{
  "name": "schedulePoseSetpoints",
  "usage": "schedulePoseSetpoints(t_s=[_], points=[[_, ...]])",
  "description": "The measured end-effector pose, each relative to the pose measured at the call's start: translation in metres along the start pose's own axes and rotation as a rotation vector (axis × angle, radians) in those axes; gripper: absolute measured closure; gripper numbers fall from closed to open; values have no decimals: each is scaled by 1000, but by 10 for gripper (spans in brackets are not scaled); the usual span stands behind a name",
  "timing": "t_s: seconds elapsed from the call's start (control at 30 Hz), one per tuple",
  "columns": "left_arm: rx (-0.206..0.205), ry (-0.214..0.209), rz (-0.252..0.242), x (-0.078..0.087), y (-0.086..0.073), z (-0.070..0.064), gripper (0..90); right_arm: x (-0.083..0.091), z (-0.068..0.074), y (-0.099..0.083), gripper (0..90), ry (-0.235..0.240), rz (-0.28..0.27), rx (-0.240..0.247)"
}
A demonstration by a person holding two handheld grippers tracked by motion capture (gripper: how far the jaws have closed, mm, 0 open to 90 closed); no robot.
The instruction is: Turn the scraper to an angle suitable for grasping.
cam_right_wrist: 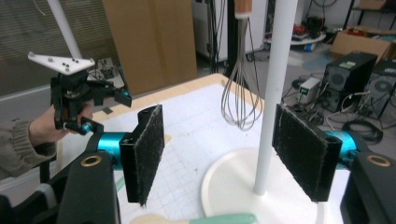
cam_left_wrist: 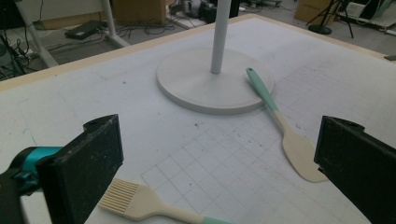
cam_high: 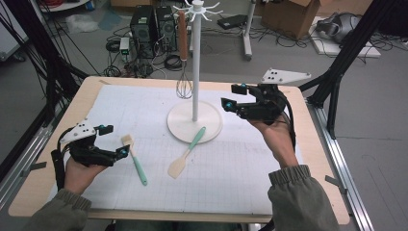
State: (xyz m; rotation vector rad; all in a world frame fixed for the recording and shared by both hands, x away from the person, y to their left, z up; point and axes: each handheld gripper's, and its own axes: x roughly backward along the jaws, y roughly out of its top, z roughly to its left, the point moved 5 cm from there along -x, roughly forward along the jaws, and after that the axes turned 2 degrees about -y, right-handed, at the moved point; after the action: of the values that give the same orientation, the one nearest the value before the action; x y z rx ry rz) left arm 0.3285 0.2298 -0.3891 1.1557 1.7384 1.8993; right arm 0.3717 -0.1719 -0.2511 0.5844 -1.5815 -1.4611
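Spatula (cam_high: 186, 153) and brush (cam_high: 134, 161) are the two loose tools you have in front of you, both lying flat on the white gridded mat (cam_high: 144, 110) that covers most of the wooden table (cam_high: 91, 84). Largest on that mat is the white stand (cam_high: 195, 115), its round base sitting near the far middle and its pole rising upright to a ring of hooks; a whisk (cam_high: 183, 57) with a brown handle hangs from one hook, its wire loops just above the mat behind the base. Your spatula lies at a slant, its green handle tip resting on the near edge of the base and its cream blade pointing toward you. Your brush lies to the left of it, well apart, bristles toward the far side and green handle toward you. Your right gripper (cam_high: 230, 96) is held above the mat just right of the base, jaws spread wide with nothing between the pads, the pole seen through the gap. Your left gripper (cam_high: 115, 140) sits low at the near left, jaws likewise wide apart and empty, its tips just beside the bristle end of the brush.
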Motion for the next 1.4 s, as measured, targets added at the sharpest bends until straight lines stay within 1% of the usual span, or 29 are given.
schedulePoseSetpoints(t_s=[0.17,0.33,0.5,0.63,0.77,0.87,0.97,1.0,1.03,1.13,1.4], points=[[-3,-4,1,0,0,-1,18,1,1,-15,310,-9,7,-12],[-2,-10,4,-2,-1,-2,18,3,3,-29,285,-22,7,-15],[-7,-18,15,-4,-2,-4,20,4,5,-46,276,-24,8,-31],[-5,-16,23,-6,-4,-4,20,3,7,-63,275,-19,23,-45],[-8,-16,35,-8,-5,-4,21,2,9,-76,268,-18,38,-53],[-14,-21,40,-10,-6,-5,48,2,10,-84,265,-21,49,-53],[-19,-23,44,-11,-7,-6,52,2,12,-90,265,-26,55,-45],[-18,-24,40,-11,-6,-6,61,2,13,-92,265,-25,57,-44],[-21,-27,41,-11,-6,-7,83,2,14,-95,265,-31,64,-43],[-22,-33,40,-13,-7,-9,98,3,16,-101,267,-37,80,-33],[-34,-70,53,-21,-6,-18,172,10,19,-119,268,-54,85,-42]])
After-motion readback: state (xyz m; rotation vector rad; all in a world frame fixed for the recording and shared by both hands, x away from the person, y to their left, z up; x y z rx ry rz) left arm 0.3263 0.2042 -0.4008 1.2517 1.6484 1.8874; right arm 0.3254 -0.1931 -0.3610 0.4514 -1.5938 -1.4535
